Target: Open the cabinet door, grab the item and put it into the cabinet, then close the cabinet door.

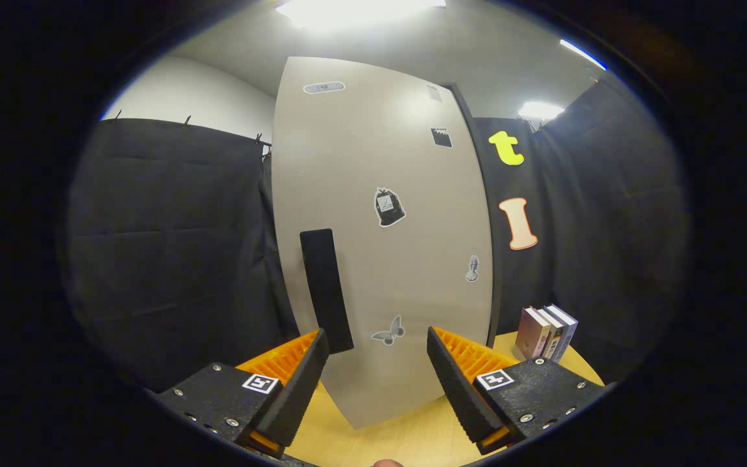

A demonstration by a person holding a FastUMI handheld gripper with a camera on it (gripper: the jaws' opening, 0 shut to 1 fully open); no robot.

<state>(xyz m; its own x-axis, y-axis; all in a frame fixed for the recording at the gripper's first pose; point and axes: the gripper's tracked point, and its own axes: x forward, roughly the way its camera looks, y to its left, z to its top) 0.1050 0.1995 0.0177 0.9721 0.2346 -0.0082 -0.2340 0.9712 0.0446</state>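
The gripper (378, 363) gapes wide, holding nothing — just ahead stands the shut cabinet door (380, 246), its black handle (326, 288) near the left finger; books (547, 332) right of the door.

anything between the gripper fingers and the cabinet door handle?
Nothing. In the gripper view the open gripper has only bare wooden table ahead; the black handle on the door is unobstructed.

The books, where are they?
In the gripper view, the books stand upright on the table, right of the closed cabinet door, beyond the open gripper.
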